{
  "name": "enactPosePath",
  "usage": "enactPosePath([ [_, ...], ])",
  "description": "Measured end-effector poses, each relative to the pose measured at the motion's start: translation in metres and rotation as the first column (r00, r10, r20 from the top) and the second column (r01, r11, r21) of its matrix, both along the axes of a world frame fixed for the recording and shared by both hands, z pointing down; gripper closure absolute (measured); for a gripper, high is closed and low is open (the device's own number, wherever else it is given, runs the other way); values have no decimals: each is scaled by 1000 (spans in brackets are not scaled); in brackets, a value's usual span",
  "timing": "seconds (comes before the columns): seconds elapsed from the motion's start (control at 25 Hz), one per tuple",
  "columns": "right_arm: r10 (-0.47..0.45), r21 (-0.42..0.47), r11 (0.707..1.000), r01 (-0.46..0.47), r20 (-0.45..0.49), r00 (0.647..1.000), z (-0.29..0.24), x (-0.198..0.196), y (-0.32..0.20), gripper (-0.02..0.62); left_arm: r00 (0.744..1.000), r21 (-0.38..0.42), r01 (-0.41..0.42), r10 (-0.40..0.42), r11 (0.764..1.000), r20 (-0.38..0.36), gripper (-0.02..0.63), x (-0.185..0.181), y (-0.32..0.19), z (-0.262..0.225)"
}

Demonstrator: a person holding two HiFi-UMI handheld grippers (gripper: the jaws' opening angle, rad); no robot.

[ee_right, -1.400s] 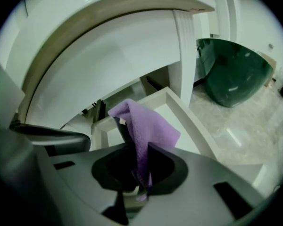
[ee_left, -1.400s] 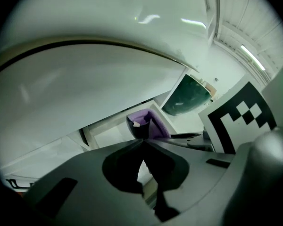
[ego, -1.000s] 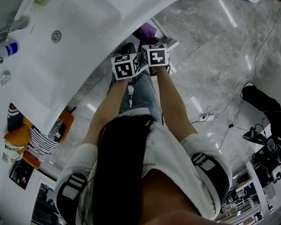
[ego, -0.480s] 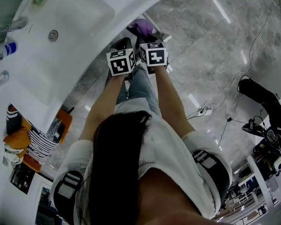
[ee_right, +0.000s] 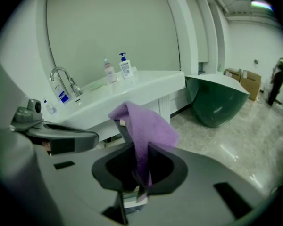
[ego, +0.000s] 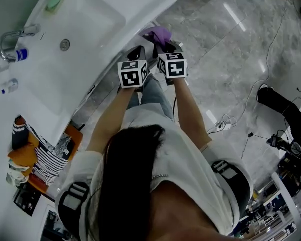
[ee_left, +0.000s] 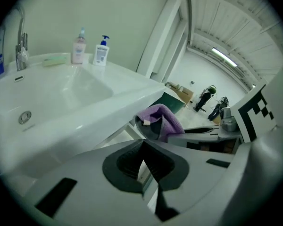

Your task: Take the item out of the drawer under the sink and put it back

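Observation:
My right gripper (ee_right: 141,147) is shut on a purple cloth (ee_right: 141,124), which drapes up and over its jaws. In the head view the purple cloth (ego: 158,34) sits just off the white sink's (ego: 90,19) front corner, ahead of my right gripper (ego: 164,45). My left gripper (ego: 137,52) is close beside it on the left. Seen from the left gripper view, my left gripper (ee_left: 142,144) has its tips together with nothing between them, and the cloth (ee_left: 164,120) hangs just ahead. The white cabinet (ee_right: 166,105) stands under the sink; I cannot make out the drawer.
A tap (ee_right: 62,81) and soap bottles (ee_right: 125,65) stand on the sink's back ledge. A dark green tub (ee_right: 217,98) sits on the marble floor to the right. Folded clothes (ego: 37,149) lie left of the sink. Cables (ego: 226,122) trail on the floor.
Both grippers have stayed close together at the sink's front edge. The purple cloth now shows more fully above the right jaws. The head view has shifted slightly.

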State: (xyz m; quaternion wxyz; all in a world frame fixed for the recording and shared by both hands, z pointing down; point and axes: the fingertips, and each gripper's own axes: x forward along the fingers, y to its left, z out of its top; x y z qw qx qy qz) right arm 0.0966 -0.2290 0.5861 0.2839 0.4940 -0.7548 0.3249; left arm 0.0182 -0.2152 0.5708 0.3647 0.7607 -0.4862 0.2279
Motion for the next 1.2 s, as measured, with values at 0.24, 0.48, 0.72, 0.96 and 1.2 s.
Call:
enactPosePath([
  [0.24,35,67,997,-35,2,999,-32,8,-2,520,1000,43,-21,22,999,-6,601,-10,-4,-22],
  [0.48,62,161,985,-64,16,998,-77,9,1,520,998,122,-42,48,992,-44,601,-12,-9,-55],
  [0.72,71,248,966,-74,25,997,-108,2,-2,520,994,241,-87,102,967,-48,601,-10,-19,-94],
  [0.96,80,302,950,-86,33,996,-129,-9,-1,520,991,302,-90,114,949,-64,601,-13,-20,-116],
  [1.2,76,376,923,-84,37,996,-159,-16,-5,520,991,356,-60,99,932,-94,601,-19,-30,-143],
])
